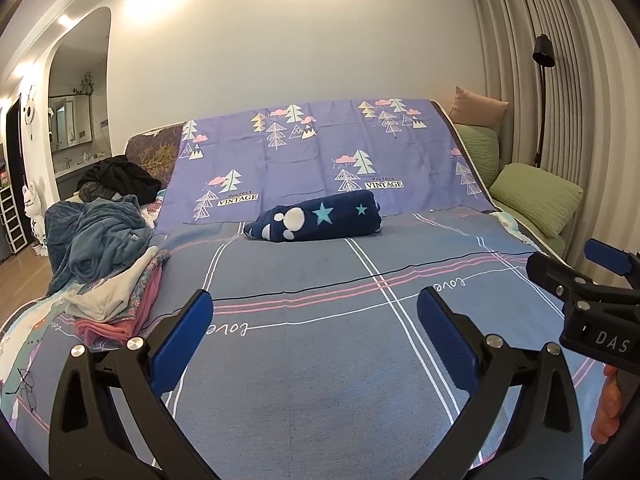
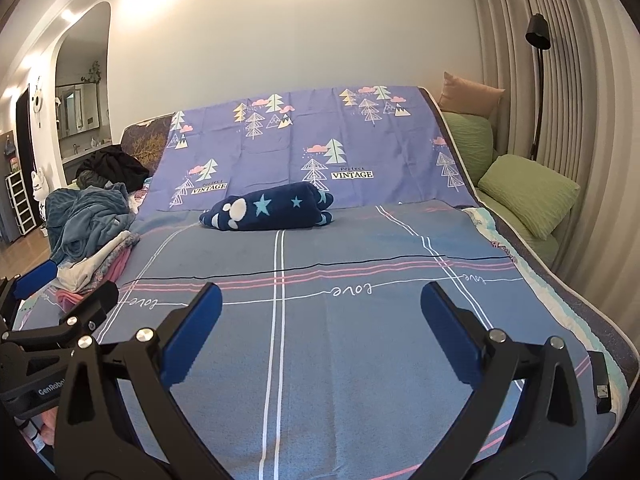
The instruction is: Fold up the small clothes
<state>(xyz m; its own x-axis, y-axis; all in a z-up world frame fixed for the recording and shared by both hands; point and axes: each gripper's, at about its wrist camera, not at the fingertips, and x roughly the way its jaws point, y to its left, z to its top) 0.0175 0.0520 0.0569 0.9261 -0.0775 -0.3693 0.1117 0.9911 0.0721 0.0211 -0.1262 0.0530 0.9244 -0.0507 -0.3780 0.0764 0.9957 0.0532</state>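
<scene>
Both grippers, left point(image 1: 314, 320) and right point(image 2: 320, 316), hung at bottom of frame with fingers spread wide, holding nothing. Looked between garments: the unfolded clothes pile point(image 1: 116, 300) sat mid-left, a rolled navy blanket point(image 1: 316, 220) centre, so next they'd probably reach left and grab one.

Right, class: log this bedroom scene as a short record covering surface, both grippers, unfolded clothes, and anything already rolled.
surface: bed sheet, plaid, printed "love"
left gripper: open, holding nothing
right gripper: open, holding nothing
unfolded clothes: clothes pile at the bed's left edge
rolled item: navy star bundle, mid-bed, near the tree-print sheet
</scene>
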